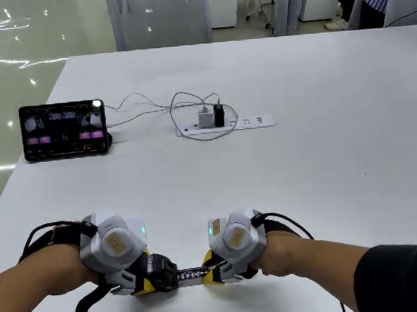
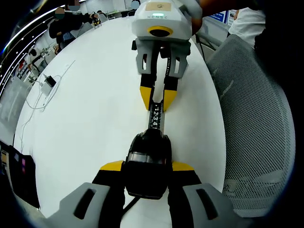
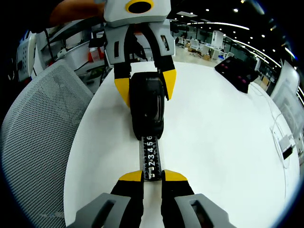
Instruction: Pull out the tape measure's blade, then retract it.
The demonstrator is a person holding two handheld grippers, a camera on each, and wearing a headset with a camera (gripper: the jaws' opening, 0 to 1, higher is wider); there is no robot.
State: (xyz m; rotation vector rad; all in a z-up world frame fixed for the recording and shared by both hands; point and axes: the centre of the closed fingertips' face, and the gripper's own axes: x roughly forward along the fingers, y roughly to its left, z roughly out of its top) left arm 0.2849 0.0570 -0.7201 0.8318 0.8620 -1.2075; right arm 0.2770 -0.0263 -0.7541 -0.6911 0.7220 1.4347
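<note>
White worktop (image 1: 319, 122) stretches away from the person, with a tablet (image 1: 64, 130) propped at its left side and a power strip (image 1: 228, 123) with plugged-in chargers and looped cables near the middle. At the near edge, between the two grippers, is the tape measure (image 2: 147, 156). It has a chunky black case with a glossy face, and a short length of blade (image 3: 150, 152) stands out of it, dark with white numerals. The left gripper (image 2: 147, 167) has its yellow-tipped jaws closed on the two sides of the case. The right gripper (image 3: 152, 176) has its jaws pinched almost together on the free end of the blade. Case and blade make one straight line low at the worktop, though whether they touch it cannot be told. That line runs across the person from left to right, the case's mouth faces the right gripper, and the two grippers point at each other along it. A grey mesh chair (image 3: 42, 123) shows beside the worktop's edge.
</note>
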